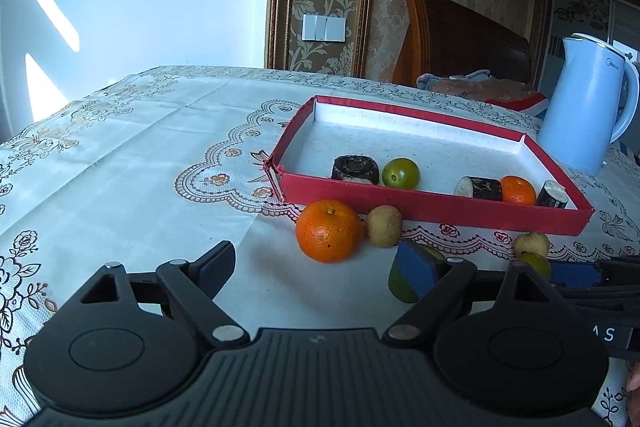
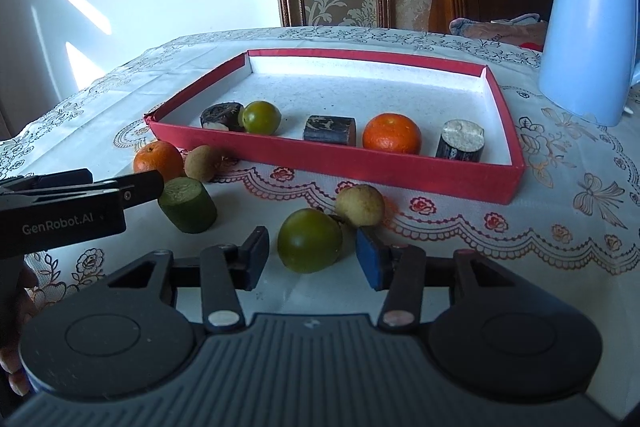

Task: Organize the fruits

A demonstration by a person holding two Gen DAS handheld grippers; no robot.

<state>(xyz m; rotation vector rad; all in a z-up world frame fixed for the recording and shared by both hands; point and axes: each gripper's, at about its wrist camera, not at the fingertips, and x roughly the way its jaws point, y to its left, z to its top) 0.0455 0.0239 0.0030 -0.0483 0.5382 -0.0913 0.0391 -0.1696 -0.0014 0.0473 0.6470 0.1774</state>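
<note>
Filling red tray (image 2: 400,169): five pieces in, five outside. Right gripper (image 2: 310,257) gapes around green fruit (image 2: 310,241), ungripped; left gripper (image 1: 316,267) wide, empty.

**Partly hidden or cut off**

In the left view, a gripper finger (image 1: 416,269) covers most of the green cylinder (image 1: 400,285). The tray wall (image 1: 432,209) hides the lower parts of what lies inside. The kettle (image 2: 588,39) runs past the right view's edge.
</note>
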